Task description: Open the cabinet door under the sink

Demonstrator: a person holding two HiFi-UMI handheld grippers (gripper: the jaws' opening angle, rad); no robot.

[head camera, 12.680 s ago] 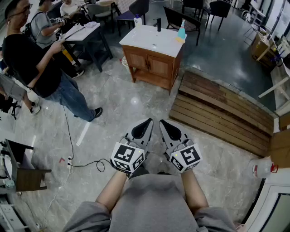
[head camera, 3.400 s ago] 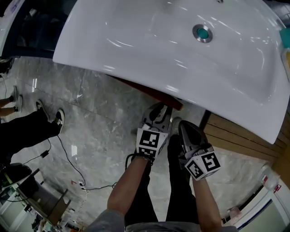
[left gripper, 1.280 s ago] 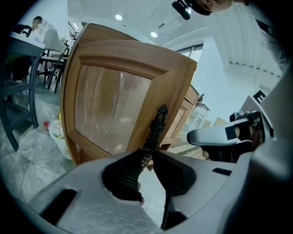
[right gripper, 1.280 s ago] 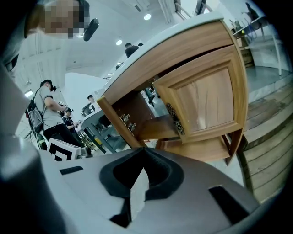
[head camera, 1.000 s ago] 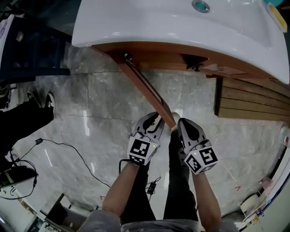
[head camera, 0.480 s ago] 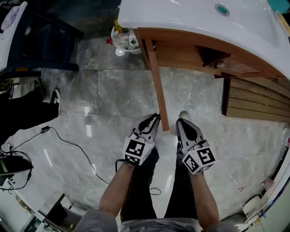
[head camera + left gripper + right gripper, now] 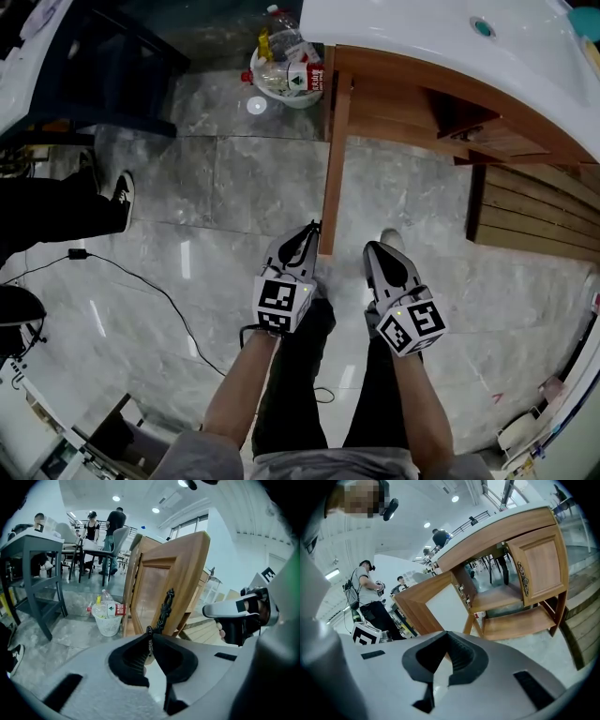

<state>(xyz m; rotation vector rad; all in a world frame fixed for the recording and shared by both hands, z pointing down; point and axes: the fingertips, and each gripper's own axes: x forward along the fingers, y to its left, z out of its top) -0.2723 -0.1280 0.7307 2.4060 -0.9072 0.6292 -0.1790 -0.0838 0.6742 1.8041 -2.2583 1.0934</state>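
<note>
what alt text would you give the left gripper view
The left gripper's jaws are closing on the dark ornate handle of a wooden cabinet door that stands swung open. To the door's left, a white wastebasket full of bottles sits on the grey floor, with people farther back.
</note>
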